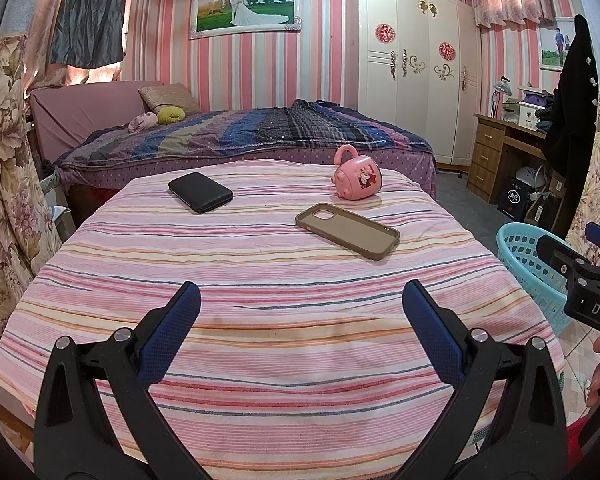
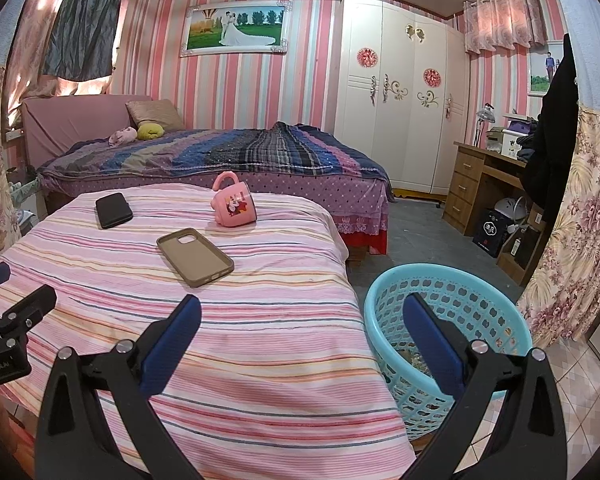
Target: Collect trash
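A: Grippers first. Left gripper (image 1: 302,300) has its jaws spread wide, nothing between them, hovering over the near end of the pink striped cloth-covered worktop (image 1: 260,320). Right gripper (image 2: 302,312) is just as wide apart and empty, straddling the worktop's right edge and the light blue perforated plastic basket (image 2: 384,300).

B: Basket where?

A: On the floor, just beside the worktop's right side. Some scraps lie at its bottom, too small to tell what they are.

B: Things on the worktop?

A: Three. Black flat rectangular case (image 1: 200,192) far left. Pink plastic mug with cartoon print (image 1: 358,180) far right, lying on its side, handle up. Tan soft phone case (image 1: 348,230) lies open side up, nearer than the mug, right of centre. All three apart from each other and well apart from both grippers.

B: Trash on the worktop?

A: Cannot tell which of the three counts.
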Action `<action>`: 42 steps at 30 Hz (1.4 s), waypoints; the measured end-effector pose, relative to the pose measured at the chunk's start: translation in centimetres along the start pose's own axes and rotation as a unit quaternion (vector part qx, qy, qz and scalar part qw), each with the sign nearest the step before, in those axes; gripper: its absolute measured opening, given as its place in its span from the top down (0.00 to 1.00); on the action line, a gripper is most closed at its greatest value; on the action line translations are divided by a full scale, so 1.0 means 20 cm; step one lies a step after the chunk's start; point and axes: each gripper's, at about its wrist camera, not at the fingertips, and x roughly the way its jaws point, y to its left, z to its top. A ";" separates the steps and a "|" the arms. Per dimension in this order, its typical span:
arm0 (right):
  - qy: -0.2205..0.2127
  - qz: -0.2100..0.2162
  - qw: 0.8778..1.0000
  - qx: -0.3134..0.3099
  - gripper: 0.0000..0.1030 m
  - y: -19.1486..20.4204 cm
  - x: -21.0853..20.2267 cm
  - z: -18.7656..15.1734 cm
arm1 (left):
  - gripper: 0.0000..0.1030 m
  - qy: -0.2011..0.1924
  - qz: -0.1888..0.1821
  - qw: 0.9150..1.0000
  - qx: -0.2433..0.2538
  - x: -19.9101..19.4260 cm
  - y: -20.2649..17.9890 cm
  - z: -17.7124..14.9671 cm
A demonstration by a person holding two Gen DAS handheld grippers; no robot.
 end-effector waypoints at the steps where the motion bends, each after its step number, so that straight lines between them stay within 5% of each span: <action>1: 0.000 -0.001 1.000 0.000 0.04 0.00 0.00 0.00 | 0.05 0.000 0.000 1.000 0.000 0.00 0.00 0.00; 42: 0.001 -0.002 1.000 0.001 0.04 -0.01 -0.02 0.00 | 0.05 -0.001 0.002 1.000 -0.003 0.00 0.00 -0.01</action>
